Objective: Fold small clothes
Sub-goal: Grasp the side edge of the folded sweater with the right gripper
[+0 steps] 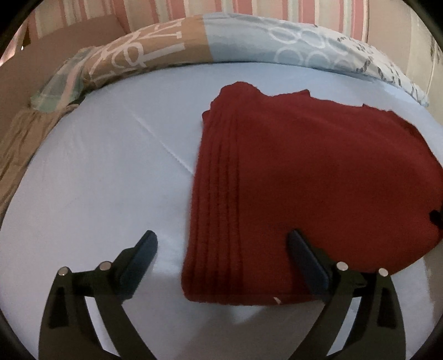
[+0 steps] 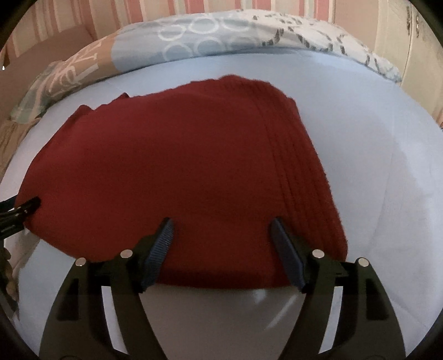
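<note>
A dark red knitted garment (image 1: pixel 318 171) lies folded flat on the pale blue bedsheet (image 1: pixel 97 180). Its ribbed band runs along the left side in the left wrist view and along the right side (image 2: pixel 304 171) in the right wrist view. My left gripper (image 1: pixel 221 235) hangs wide open over the garment's near left corner, one finger over the sheet and the other over the cloth. My right gripper (image 2: pixel 221 221) stands open above the garment's (image 2: pixel 166 160) near edge, pads clear of the fabric. The left gripper's tip (image 2: pixel 27 206) shows at that view's left edge.
A rolled duvet in beige, blue and white print (image 1: pixel 221 41) lies along the far side of the bed. Behind it is a pink-striped wall (image 1: pixel 277 8). A brown panel (image 1: pixel 41 55) stands at the back left. Bare sheet (image 2: pixel 387 166) spreads right of the garment.
</note>
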The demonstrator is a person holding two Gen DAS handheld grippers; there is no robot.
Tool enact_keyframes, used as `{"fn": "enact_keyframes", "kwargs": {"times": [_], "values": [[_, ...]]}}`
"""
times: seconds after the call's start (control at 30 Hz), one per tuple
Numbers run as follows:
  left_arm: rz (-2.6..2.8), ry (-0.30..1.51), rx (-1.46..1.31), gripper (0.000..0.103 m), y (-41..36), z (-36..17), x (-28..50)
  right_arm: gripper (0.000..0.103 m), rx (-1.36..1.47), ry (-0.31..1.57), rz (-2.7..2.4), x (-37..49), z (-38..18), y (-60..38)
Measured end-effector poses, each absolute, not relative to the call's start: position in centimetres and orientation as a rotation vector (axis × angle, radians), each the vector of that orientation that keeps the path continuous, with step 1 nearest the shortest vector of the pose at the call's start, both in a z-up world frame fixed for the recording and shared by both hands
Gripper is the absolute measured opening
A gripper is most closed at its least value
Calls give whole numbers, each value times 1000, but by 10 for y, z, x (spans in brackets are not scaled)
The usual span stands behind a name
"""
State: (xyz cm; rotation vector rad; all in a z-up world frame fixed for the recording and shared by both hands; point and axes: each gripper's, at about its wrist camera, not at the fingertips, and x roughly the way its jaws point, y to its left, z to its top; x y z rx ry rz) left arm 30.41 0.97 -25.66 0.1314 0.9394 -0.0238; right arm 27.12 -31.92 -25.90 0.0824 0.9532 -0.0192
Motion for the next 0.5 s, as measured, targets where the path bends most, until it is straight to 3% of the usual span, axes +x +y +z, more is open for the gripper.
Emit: {"fn": "enact_keyframes", "kwargs": {"times": [0.17, 0.23, 0.37, 0.5], "values": [[-33, 966, 117, 97, 12, -254, 305, 73, 97, 951, 3, 270, -257, -321], [-44, 967, 131, 97, 10, -249, 302, 77, 115, 936, 42, 265, -248, -320], [-86, 956, 206, 96, -5, -238, 289, 97, 167, 860, 42, 250, -225, -328], [-140, 968, 196, 96, -21, -232, 278, 97, 273, 863, 15, 241, -216, -351]]}}
